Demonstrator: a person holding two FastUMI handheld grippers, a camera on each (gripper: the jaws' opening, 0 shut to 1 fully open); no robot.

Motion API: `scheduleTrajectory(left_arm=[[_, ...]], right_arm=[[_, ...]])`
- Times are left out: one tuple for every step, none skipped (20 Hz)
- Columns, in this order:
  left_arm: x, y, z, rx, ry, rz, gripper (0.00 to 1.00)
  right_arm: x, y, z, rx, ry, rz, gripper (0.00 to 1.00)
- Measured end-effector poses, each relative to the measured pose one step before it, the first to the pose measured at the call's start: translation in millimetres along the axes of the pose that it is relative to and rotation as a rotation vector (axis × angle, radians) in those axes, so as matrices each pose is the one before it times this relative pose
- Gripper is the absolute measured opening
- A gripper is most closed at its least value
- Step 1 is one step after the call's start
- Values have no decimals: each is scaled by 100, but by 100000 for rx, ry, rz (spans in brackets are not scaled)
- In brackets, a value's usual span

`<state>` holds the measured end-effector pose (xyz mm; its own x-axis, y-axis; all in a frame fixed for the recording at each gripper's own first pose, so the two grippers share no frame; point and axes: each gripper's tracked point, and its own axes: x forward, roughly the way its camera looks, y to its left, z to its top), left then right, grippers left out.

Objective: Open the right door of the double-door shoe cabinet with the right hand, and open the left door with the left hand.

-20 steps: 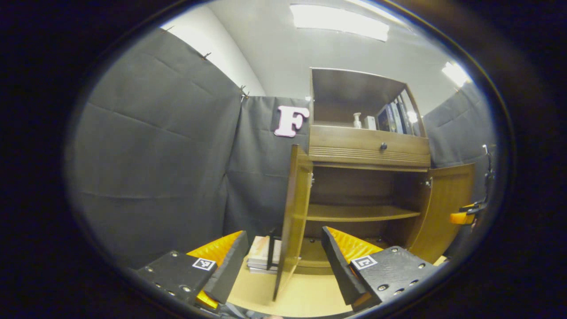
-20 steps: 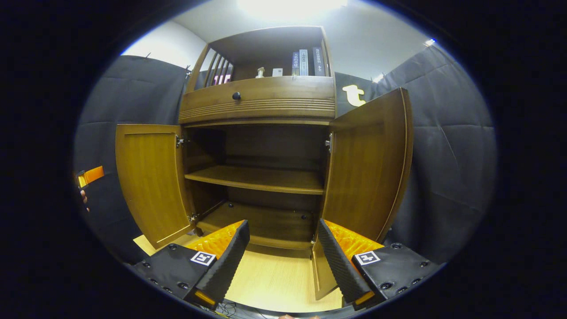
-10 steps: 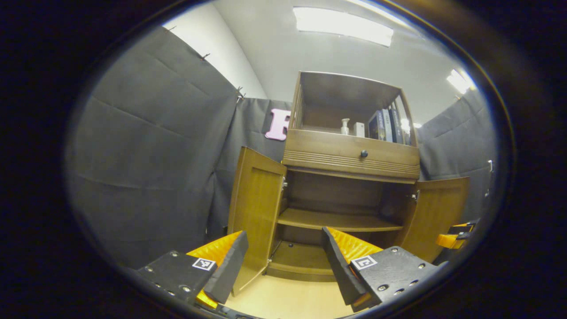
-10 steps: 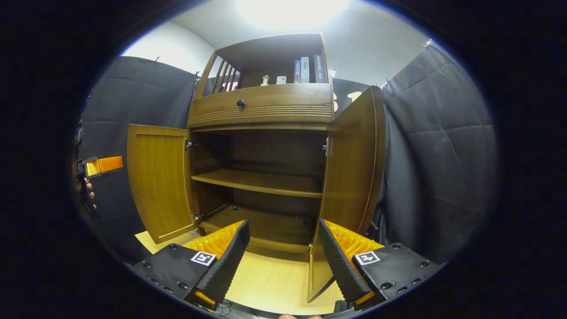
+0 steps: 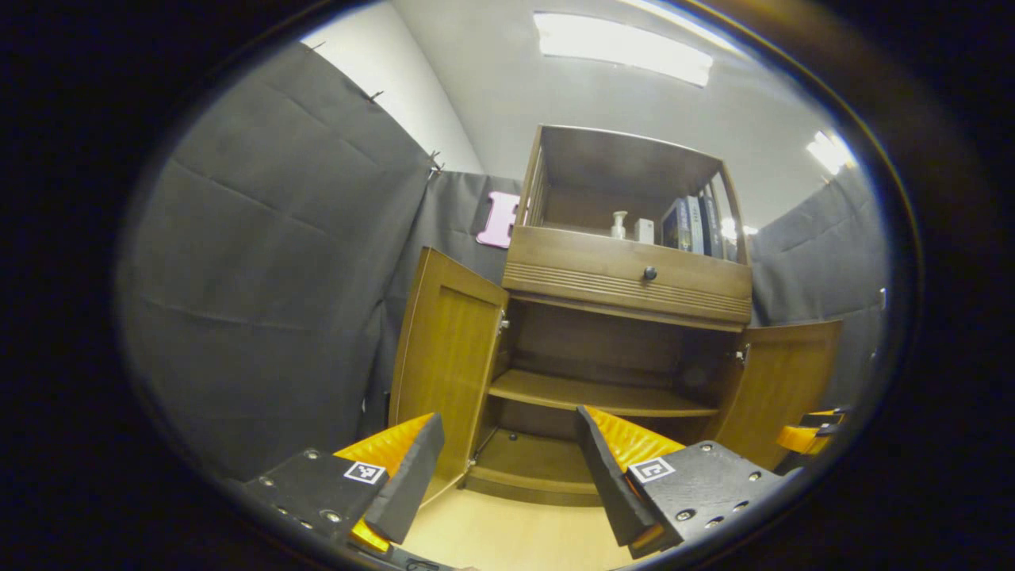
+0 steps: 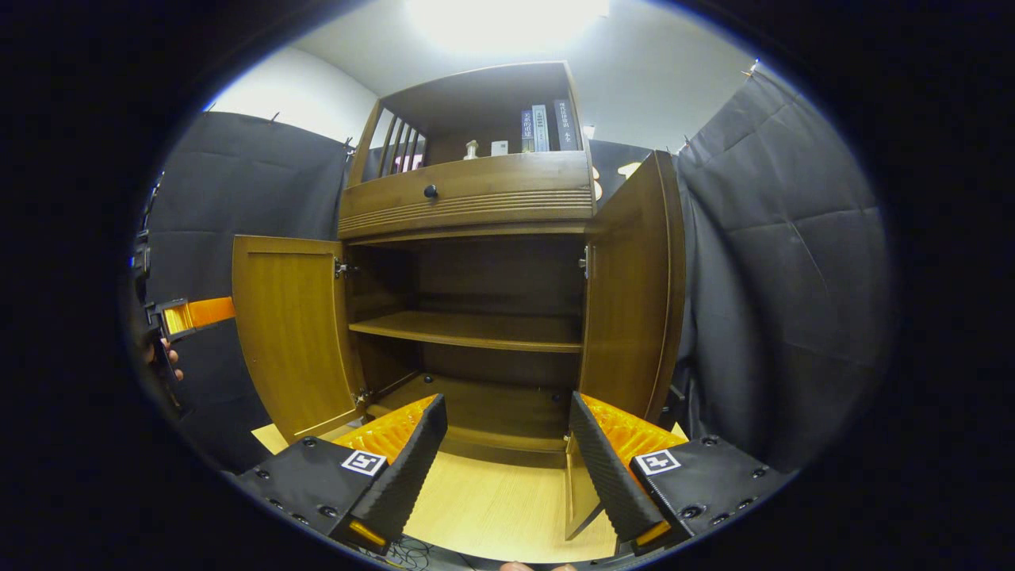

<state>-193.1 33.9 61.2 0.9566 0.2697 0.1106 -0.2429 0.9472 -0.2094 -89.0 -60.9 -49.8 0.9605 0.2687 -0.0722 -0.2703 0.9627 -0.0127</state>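
The wooden shoe cabinet (image 5: 587, 266) stands with both lower doors swung open. In the left gripper view the left door (image 5: 448, 357) hangs out to the left and the right door (image 5: 781, 388) to the right. My left gripper (image 5: 507, 468) is open, holds nothing, and sits low in front of the cabinet, clear of the left door. In the right gripper view my right gripper (image 6: 507, 460) is open and holds nothing, just left of the right door (image 6: 630, 293). The left door (image 6: 293, 333) stands wide. The inner shelf (image 6: 468, 329) is bare.
Above a drawer with a dark knob (image 6: 430, 191), the cabinet's top shelf carries books (image 6: 543, 127) and a small bottle (image 5: 618, 224). Black cloth walls close in on both sides. The pale wood floor (image 6: 492, 507) lies in front. The left gripper (image 6: 190, 313) and a hand (image 6: 162, 357) sit at the far left.
The left door, seen edge-on between my left fingers before, now stands wide open to the left. The right door has swung a little farther out. Both grippers stay open.
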Motion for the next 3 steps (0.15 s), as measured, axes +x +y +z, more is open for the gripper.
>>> scheduleTrajectory(left_arm=[[129,-323,-364,-698,318,-696,95],[26,-245,-170,-1233,130,-901,95],[-25,-249,-112,-1135,112,-564,95]], right_arm=[[-8,141,-22,-72,144,-97,98],[-36,117,53,437,-63,79,98],[-64,156,123,807,-391,242,98]])
